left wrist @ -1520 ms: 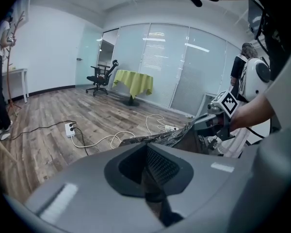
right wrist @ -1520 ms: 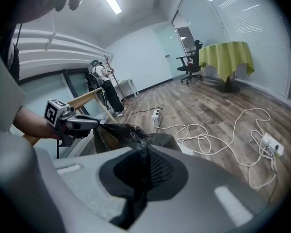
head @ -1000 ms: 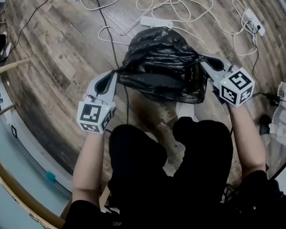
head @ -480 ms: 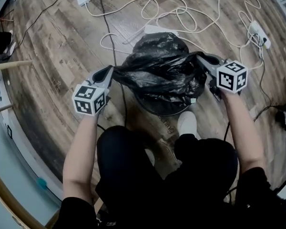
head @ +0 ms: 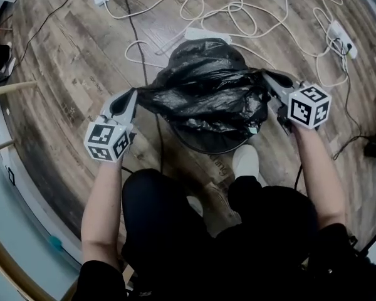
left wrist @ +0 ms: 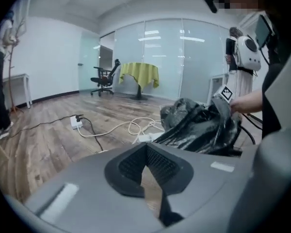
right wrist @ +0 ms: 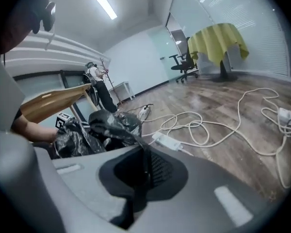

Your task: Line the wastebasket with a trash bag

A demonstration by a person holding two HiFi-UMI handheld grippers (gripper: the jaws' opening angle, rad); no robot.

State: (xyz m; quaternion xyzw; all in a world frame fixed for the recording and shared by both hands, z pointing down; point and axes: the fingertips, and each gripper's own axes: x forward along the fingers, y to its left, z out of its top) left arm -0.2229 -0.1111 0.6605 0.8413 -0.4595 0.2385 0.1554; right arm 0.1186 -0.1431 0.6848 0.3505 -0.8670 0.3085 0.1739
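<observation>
A black trash bag [head: 203, 93] hangs stretched between my two grippers, just above a round black wastebasket whose near rim [head: 208, 148] shows under it. My left gripper [head: 133, 96] is shut on the bag's left edge, and my right gripper [head: 267, 78] is shut on its right edge. In the left gripper view, a thin strip of the bag [left wrist: 199, 123] runs down between the shut pads of the left gripper [left wrist: 150, 171]. In the right gripper view, the bag [right wrist: 94, 127] feeds a dark fold through the shut right gripper [right wrist: 144, 171].
White power strips [head: 205, 34] [head: 340, 33] and looping cords [head: 238, 8] lie on the wood floor behind the basket. A black cable [head: 138, 49] runs past the left side. The person's white shoe [head: 245, 160] stands by the basket. Wooden rods [head: 12, 88] lie at left.
Both grippers have come down with the bag, which now hangs lower, over the basket. The left gripper has moved outward to the left, pulling the bag's mouth wider.
</observation>
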